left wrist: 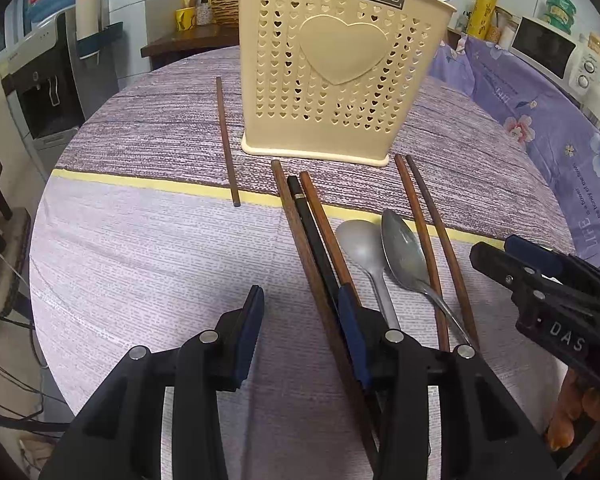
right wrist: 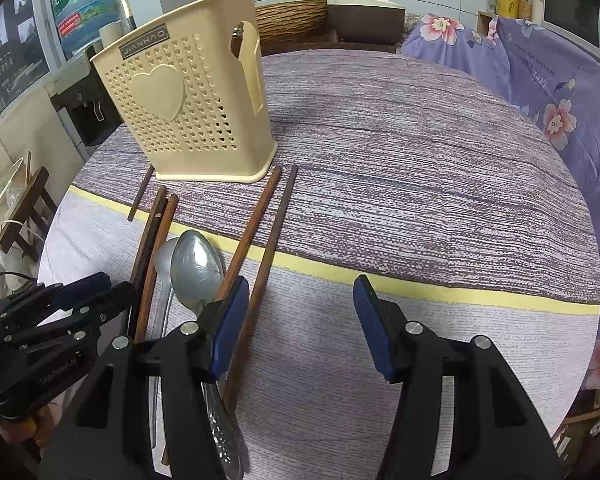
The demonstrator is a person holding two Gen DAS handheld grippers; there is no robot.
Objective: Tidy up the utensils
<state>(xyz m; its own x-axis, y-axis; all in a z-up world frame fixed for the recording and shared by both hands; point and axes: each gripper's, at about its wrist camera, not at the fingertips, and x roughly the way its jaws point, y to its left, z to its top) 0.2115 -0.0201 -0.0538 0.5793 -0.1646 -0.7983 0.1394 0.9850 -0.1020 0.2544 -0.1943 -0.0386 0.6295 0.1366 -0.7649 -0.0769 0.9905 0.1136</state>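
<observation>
Since the utensil holder (left wrist: 340,72) stands upright mid-table for loading, chopsticks (left wrist: 316,240) and spoons (left wrist: 404,256) lie near the front edge, where left gripper (left wrist: 300,336) and right gripper (right wrist: 296,324) hover, jaws apart, empty.

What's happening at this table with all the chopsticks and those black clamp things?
A person is tidying utensils with a handheld gripper in each hand. Both the left gripper and the right gripper hover open over the tablecloth, holding nothing. Several chopsticks and two metal spoons lie loose in front of the cream utensil holder, which stands upright with a spoon already poking out of it.
</observation>
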